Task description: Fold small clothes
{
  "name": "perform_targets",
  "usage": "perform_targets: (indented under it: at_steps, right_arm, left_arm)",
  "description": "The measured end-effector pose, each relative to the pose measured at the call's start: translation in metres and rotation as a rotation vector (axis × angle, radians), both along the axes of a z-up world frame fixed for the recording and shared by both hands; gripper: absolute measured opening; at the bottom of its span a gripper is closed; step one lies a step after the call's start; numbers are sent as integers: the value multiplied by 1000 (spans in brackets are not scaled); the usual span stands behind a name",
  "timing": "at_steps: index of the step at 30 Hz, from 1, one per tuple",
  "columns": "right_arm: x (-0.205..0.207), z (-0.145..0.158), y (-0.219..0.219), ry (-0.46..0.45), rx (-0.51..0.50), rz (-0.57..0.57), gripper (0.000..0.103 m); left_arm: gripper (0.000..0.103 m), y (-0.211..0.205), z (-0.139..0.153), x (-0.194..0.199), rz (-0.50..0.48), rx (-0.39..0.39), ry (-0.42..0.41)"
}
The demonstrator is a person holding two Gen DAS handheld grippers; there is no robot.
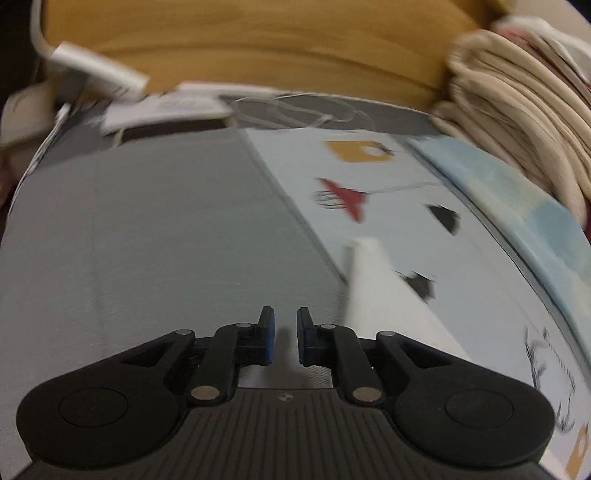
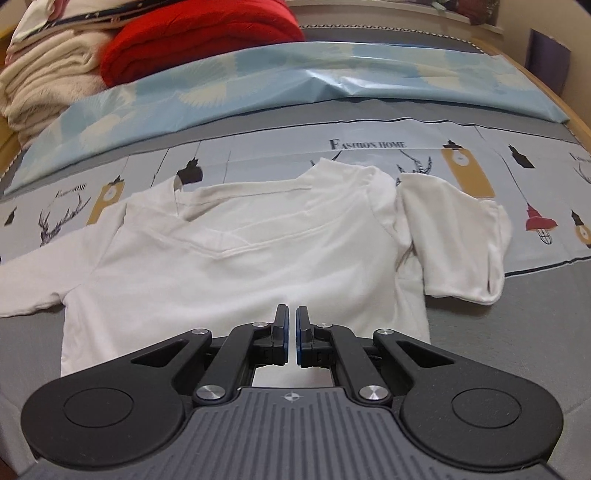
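**One white shirt lying flat, two grippers hovering**

The left gripper (image 1: 284,338) is hanging over grey bedding (image 1: 166,240), fingers slightly spread, pinching nothing. The right gripper (image 2: 291,338) is sitting at six o'clock, fingers nearly pressed together, above one white T-shirt (image 2: 240,258) spreading toward twelve. At eleven o'clock, one red blanket (image 2: 199,33) is resting beside one cream stack (image 2: 48,85).

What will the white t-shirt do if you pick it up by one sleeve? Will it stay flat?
Probably not. The white t-shirt looks like thin, soft cloth: its sleeve is already crumpled and folded over, so it would likely droop and hang. It also seems light for its size. Pushed, it would probably bunch into wrinkles on the gray surface rather than slide as one piece.
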State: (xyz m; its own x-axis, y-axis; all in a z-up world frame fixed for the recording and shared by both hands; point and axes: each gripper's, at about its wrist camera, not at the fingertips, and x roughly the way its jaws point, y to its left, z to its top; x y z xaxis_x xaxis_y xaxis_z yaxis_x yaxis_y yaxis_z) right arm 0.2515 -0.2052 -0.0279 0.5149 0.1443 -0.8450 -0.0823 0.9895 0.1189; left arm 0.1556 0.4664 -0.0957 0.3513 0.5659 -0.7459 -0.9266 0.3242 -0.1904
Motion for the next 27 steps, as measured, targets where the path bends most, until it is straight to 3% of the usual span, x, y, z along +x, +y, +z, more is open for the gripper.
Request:
perform_targets:
  at_steps: [6,8,10,12,14,17,18,21,23,25,26,27]
  right_arm:
    - [3,-8,9,13,-15,25,3]
    - [5,-8,10,12,-20,25,3]
    - [5,-9,11,13,-21,24,3]
    - [5,-9,13,14,-20,29,3]
    - [5,-9,13,15,-20,39,3]
    - [6,-9,15,15,-20,47,3]
    - [7,-9,15,16,-20,47,3]
    - [9,-10,16,19,-19,46,3]
    - [8,-10,17,19,-19,50,3]
    - [8,-9,18,20,-20,54,3]
    - [8,-9,19,20,-20,54,3]
    - [8,-9,20,20,-20,56,3]
  left_arm:
    - [30,7,2,-4,-13,-102,-114]
    - [33,10,-8,1,-41,-146,-107]
    - [33,14,-22,-2,-8,-200,-125]
    - [30,16,-26,-3,-32,-200,-163]
    - [28,15,-26,8,-125,-189,-153]
    - [10,13,-25,18,-175,-196,-163]
    - [4,12,-24,22,-182,-181,-153]
    - [1,8,-22,32,-200,-124,-90]
    - [1,-3,-12,43,-221,-11,-4]
    - [1,-30,3,56,-344,137,53]
    - [1,-46,12,63,-442,190,45]
    - [6,-58,19,64,-545,179,-16]
